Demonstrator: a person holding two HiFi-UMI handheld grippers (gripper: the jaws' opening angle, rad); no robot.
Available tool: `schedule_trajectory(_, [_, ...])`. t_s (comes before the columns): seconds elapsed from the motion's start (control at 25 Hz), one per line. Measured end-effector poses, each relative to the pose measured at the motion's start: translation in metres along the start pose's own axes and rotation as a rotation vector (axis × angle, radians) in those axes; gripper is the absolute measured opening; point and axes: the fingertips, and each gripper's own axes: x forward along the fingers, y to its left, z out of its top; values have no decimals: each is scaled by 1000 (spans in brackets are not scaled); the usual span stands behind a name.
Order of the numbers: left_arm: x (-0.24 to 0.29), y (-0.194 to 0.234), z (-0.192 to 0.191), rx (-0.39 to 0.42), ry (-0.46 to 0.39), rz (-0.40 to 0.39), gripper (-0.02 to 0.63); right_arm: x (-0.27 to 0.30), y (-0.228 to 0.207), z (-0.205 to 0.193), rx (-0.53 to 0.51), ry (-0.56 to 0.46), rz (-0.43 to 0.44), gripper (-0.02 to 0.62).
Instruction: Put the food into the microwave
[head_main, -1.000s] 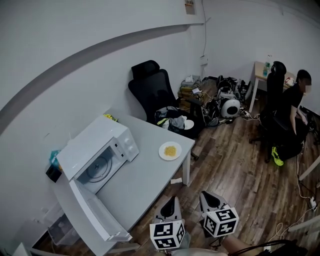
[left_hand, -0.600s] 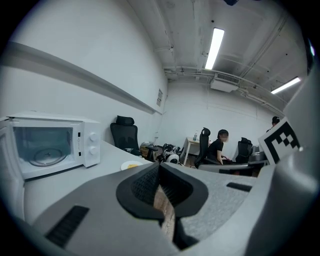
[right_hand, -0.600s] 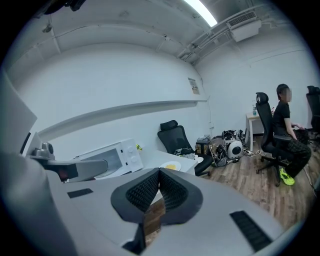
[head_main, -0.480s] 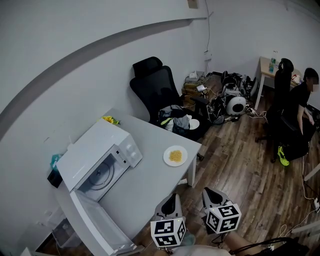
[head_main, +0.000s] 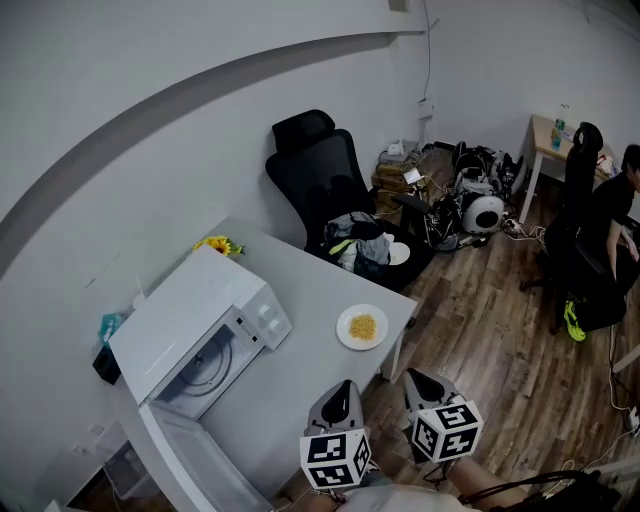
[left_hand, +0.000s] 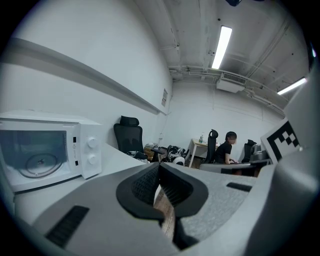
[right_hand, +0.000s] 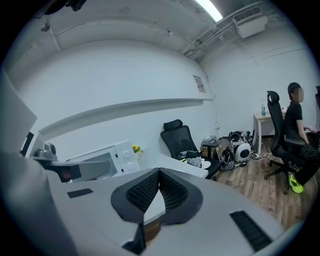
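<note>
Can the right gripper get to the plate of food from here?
Probably yes: the plate sits alone near the table corner, nothing stands between it and the right gripper, but its shut jaws must open first.

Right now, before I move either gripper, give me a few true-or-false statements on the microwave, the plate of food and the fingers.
1. The microwave door is open. True.
2. The plate of food is inside the microwave. False: it sits on the table, to the microwave's right in the head view.
3. The left gripper holds the plate. False: its fingers are shut with nothing between them.
4. The right gripper is shut and empty. True.
5. A black chair stands beyond the table. True.
</note>
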Motion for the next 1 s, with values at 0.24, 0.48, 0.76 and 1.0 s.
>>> schedule_trajectory(0.24, [28,16,7,-22,5,1,3,28,-11,7,-2,21,-13,15])
schedule_trajectory(0.48, [45,33,8,-42,14,12,2,56,-9,15,-9,28,3,15])
schedule_trajectory(0.76, [48,53,9,-68,21,67,2,78,-4,15,-1,74,38,15])
schedule_trajectory(1.0, [68,64,6,-104,43,109,2,106,-6,24,-38,95,76,15])
